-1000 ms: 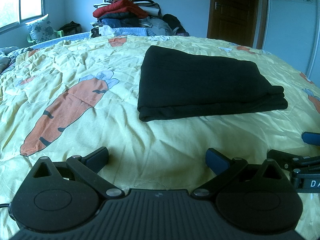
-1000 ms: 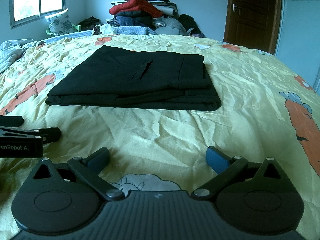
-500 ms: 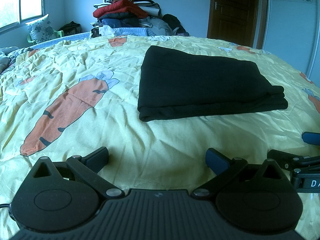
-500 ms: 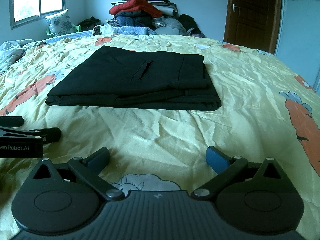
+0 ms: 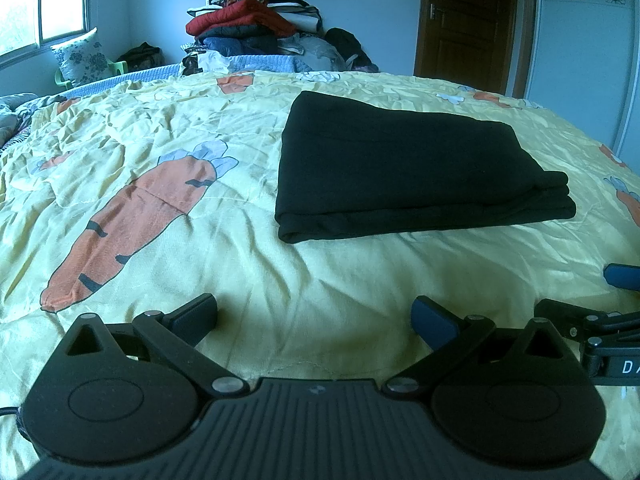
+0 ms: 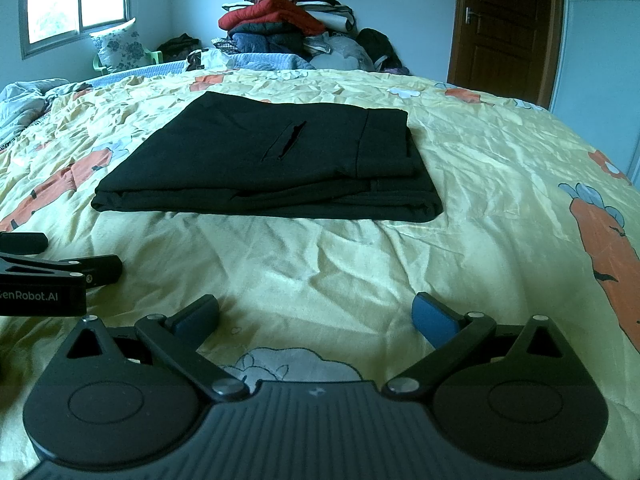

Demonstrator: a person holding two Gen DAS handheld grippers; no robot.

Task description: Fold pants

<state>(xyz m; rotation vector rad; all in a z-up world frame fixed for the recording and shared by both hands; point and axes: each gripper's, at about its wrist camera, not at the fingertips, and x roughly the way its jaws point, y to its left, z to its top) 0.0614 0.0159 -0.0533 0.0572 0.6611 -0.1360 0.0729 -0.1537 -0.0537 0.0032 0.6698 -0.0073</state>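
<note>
Pants (image 5: 404, 172), black, lie folded into a compact rectangle on the bed (image 5: 168, 152), on the yellow carrot-print quilt toward its far middle, with a stacked layer edge facing the cameras and a slit pocket (image 6: 285, 141) visible on the top panel. Left hand-held gripper (image 5: 314, 312) rests low over the quilt near the near edge, fingers spread apart and holding nothing; right hand-held gripper (image 6: 316, 314) sits beside it in the same condition, fingers apart and empty. Both are well clear of the garment. Judged from the layered stack, folding appears complete or lacks only a final tidy. If a further fold is wanted, approach the two near corners together, one gripper per corner, pinch through all layers, and lift evenly so that the stack does not shear. The lowest layer protrudes at the near right corner; align it before closing. Keep the fingertips off the loose quilt, which would likely bunch and drag the stack. A clothing pile (image 6: 292, 24) stands beyond the far end of the bed.
</note>
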